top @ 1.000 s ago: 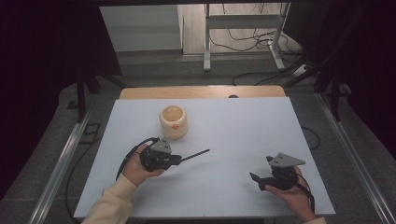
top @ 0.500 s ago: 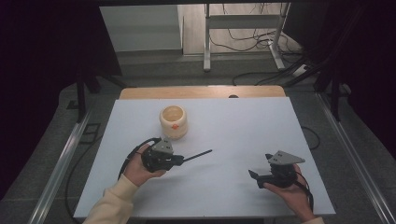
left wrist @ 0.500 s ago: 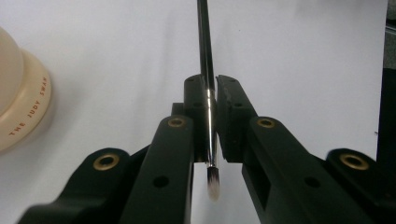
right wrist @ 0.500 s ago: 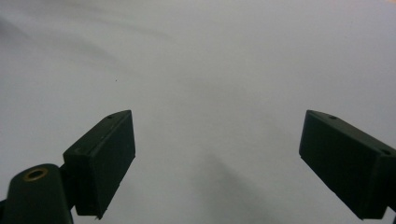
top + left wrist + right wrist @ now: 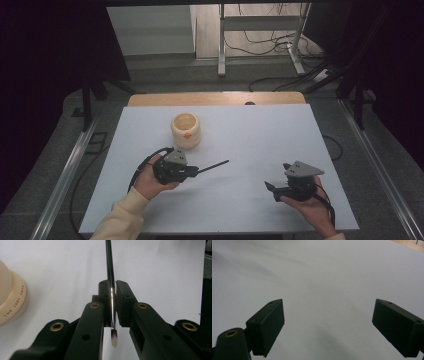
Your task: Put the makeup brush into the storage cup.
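A slim black brush (image 5: 109, 262) is clamped between the closed jaws of the left tool (image 5: 196, 171), its bristle tip pointing back toward the hand and its handle reaching out over the middle of the white bench (image 5: 260, 130). A cream jar (image 5: 185, 130) is seen just beyond that tool, toward the far edge. The right tool (image 5: 327, 327) is held near the near right corner with jaws spread wide, nothing between them.

high: overhead, facing forward-down | jaw cameras: close, perhaps sharing table (image 5: 250, 135)
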